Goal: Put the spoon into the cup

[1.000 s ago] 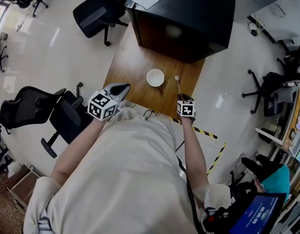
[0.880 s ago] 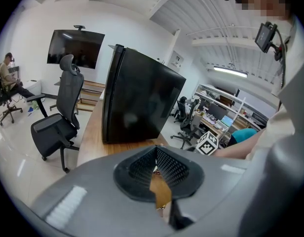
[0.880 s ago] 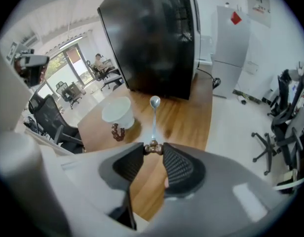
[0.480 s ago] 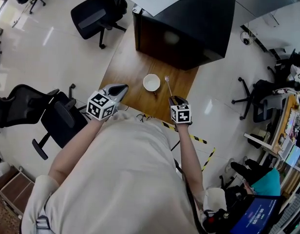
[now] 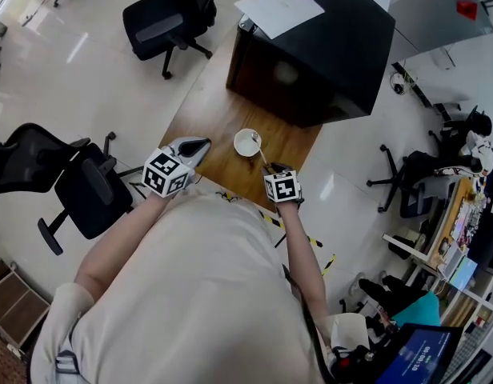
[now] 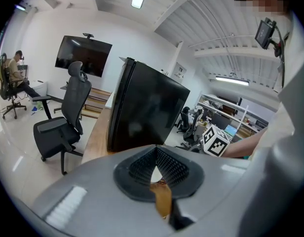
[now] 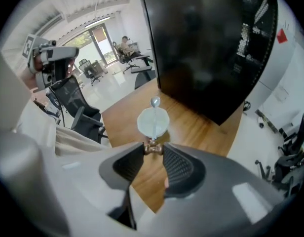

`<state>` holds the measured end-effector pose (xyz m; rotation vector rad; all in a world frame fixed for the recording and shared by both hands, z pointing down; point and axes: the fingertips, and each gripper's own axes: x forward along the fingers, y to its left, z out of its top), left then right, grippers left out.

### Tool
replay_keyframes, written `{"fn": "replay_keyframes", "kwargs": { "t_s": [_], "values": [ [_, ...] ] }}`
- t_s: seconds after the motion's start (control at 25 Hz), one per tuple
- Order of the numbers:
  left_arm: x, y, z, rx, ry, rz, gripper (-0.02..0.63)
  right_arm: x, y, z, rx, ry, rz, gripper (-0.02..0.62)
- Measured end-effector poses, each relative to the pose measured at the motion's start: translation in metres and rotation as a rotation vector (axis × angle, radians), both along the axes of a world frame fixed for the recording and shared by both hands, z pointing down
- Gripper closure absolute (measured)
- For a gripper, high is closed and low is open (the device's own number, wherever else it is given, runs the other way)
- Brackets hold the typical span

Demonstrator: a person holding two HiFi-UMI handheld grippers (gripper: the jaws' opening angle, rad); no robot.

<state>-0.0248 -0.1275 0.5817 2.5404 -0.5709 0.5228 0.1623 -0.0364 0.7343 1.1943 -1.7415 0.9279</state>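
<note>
Glossy pale floor (image 5: pixel 78 78), and on it a brown wooden table (image 5: pixel 208 109) with a big black cabinet (image 5: pixel 326 50) at its far end, a white sheet of paper (image 5: pixel 278 9) lying on top. Start at the right gripper (image 7: pixel 153 149): the jaws are closed down to a narrow gap and pinch the coppery end of a slim metal spoon (image 7: pixel 155 101) right at the tips. The spoon reaches out toward twelve o'clock, its shaft crossing the mouth of a small round white cup (image 7: pixel 144 121) and its bowl showing just past the far rim. Whether it dips below the rim, can't tell. From the head view, the cup (image 5: pixel 245 144) stands on the table at eleven o'clock of the right gripper (image 5: pixel 270 169), with the spoon (image 5: pixel 261 152) bridging the two. Over to the left gripper (image 6: pixel 157 154): jaws together, tips meeting, nothing in them. It hangs at the table's near edge (image 5: pixel 200 144), at nine o'clock of the cup and apart from it. A black office chair (image 5: pixel 162 22) stands at eleven o'clock on the floor.
</note>
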Motion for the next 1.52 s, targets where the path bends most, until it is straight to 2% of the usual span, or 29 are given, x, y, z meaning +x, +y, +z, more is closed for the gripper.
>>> {"fn": "replay_keyframes", "kwargs": {
  "t_s": [0.56, 0.72, 0.92, 1.2, 1.28, 1.52],
  "values": [
    [-0.036, -0.022, -0.006, 0.042, 0.009, -0.115, 0.604, -0.013, -0.011, 0.038, -0.155, 0.076, -0.110, 0.471],
    [-0.040, -0.028, -0.010, 0.047, 0.014, -0.134, 0.604, -0.022, -0.012, 0.047, -0.189, 0.051, -0.123, 0.471],
    [-0.036, -0.033, -0.013, 0.055, 0.026, -0.134, 0.604, -0.007, -0.010, 0.050, -0.231, 0.154, -0.127, 0.471],
    [-0.027, -0.033, -0.024, 0.083, 0.057, -0.120, 0.604, -0.007, -0.012, 0.060, -0.248, 0.160, -0.134, 0.471],
    [-0.024, -0.032, -0.028, 0.091, 0.068, -0.112, 0.604, -0.012, -0.014, 0.063, -0.245, 0.133, -0.141, 0.471],
    [-0.019, -0.028, -0.028, 0.086, 0.084, -0.106, 0.604, -0.013, -0.015, 0.067, -0.272, 0.131, -0.145, 0.471]
  ]
}}
